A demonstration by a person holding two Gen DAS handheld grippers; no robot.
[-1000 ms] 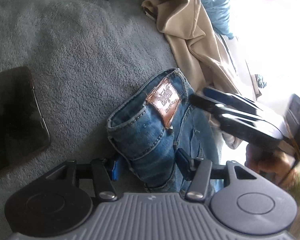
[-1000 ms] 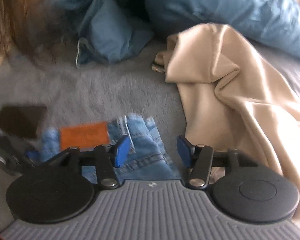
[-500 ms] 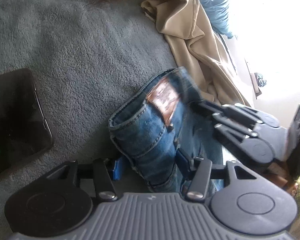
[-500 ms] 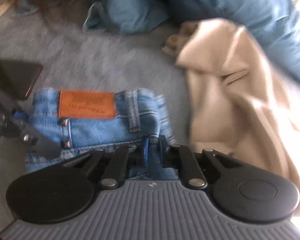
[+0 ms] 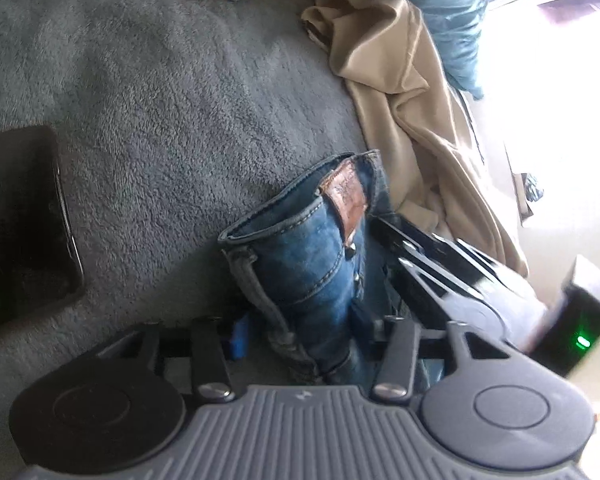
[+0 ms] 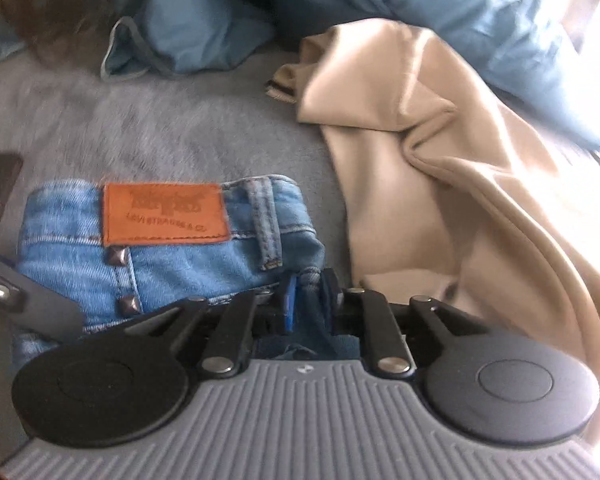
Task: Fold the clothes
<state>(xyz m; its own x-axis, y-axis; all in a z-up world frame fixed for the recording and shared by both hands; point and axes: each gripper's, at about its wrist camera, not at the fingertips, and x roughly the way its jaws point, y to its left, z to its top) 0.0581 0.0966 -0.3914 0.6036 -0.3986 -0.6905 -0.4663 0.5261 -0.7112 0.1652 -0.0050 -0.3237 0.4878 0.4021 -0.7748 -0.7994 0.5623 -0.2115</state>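
While both jaws move, jeans [image 6: 204, 264] waistband lies between each pair.

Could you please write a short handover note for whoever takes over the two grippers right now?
Left gripper: jaws closing around the folded jeans at the waistband end; denim is between them.
Right gripper: pads on a bunched denim edge at the jeans' other corner, jaws easing open.
The jeans lie on the grey blanket, leather patch facing up.
The beige garment lies crumpled beside them, unfolded.
A dark phone lies on the blanket to the jeans' other side.
Done: jeans look folded.
Left: set them down neatly, then fold the beige garment.
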